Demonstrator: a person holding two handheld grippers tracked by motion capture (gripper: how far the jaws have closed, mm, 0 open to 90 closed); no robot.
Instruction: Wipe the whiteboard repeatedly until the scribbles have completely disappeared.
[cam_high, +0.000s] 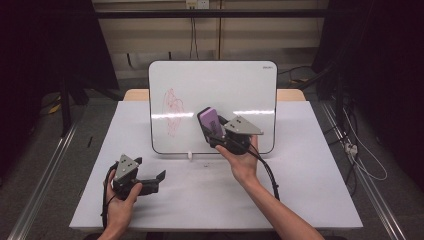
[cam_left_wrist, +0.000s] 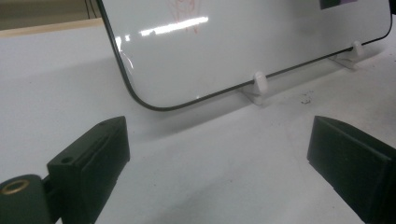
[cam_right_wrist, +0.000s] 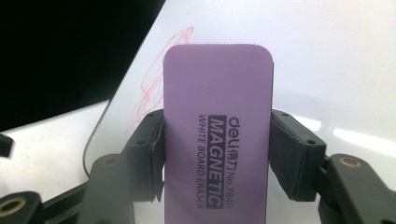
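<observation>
Before the whiteboard (cam_high: 212, 107), in the high view, the right gripper (cam_high: 212, 127) holds the purple eraser (cam_high: 209, 120) clamped between its jaws, raised near the board's middle. The red scribble (cam_high: 172, 111) lies on the board to the eraser's left, apart from it, so the wipe most likely has to travel leftward; the right hand is much the nearer. The left gripper (cam_high: 159, 179) rests low on the white table (cam_high: 300, 175) in front of the board's lower left corner, jaws spread and empty.

Left gripper view: both jaws stand wide apart over bare table, the board's rounded corner (cam_left_wrist: 140, 100) just beyond.

Right gripper view: the eraser (cam_right_wrist: 217, 130) stands upright, long axis along the jaws, both pads pressing its sides. Its printed back reads "MAGNETIC WHITE BOARD ERASER". The scribble (cam_right_wrist: 156, 88) shows past its upper left.
</observation>
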